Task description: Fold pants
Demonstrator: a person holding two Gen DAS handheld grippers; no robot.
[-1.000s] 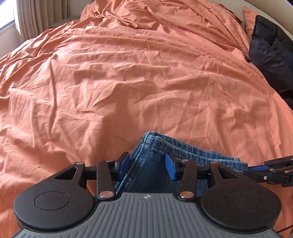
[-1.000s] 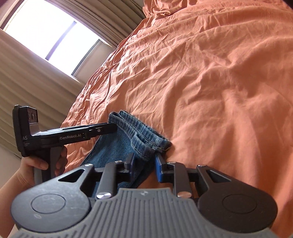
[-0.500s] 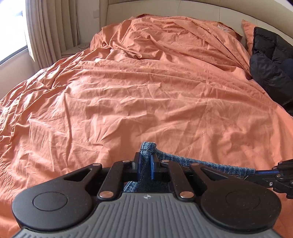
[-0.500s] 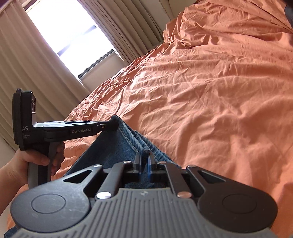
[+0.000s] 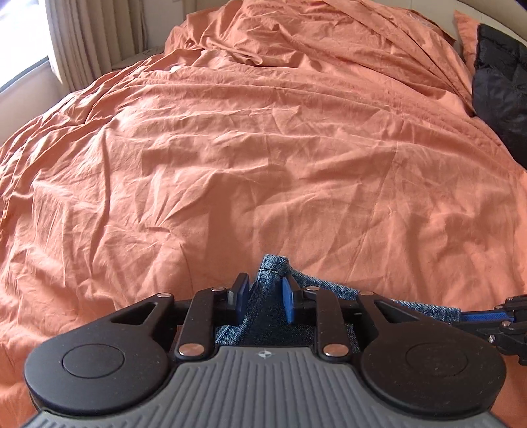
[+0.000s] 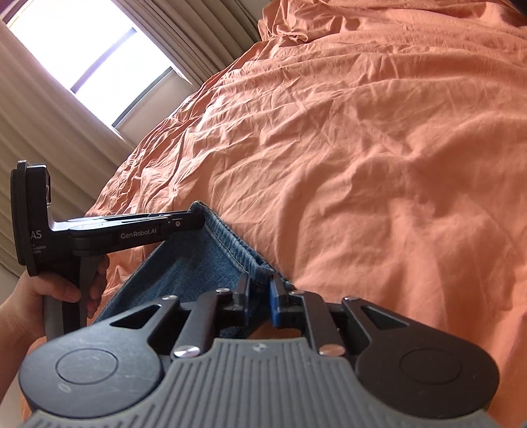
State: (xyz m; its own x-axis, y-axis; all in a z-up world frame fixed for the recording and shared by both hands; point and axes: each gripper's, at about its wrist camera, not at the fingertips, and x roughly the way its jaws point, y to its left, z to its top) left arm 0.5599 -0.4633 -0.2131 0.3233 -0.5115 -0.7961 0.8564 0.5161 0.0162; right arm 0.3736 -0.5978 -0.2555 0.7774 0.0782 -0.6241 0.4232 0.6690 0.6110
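The blue denim pants [image 5: 268,306] lie on the orange bedsheet [image 5: 263,158] at the near edge, their hemmed edge [image 6: 227,243] stretched between the two grippers. My left gripper [image 5: 265,293] has its jaws opening, and a bunched corner of denim stands loosely between the blue pads. It also shows from the side as the left gripper [image 6: 194,219] at the far end of the hem, in a person's hand [image 6: 49,296]. My right gripper [image 6: 260,289] is opening too, with the other corner between its pads. Most of the pants are hidden under the gripper bodies.
A black puffy jacket [image 5: 500,82] lies at the bed's far right beside an orange pillow [image 5: 464,26]. Beige curtains [image 6: 49,138] and a bright window [image 6: 92,42] stand to the left of the bed. The sheet is crumpled at the far end.
Both grippers closed on the denim corners and lifted the edge half a second ago. Now both pairs of pads have spread apart again, with the denim still between them.
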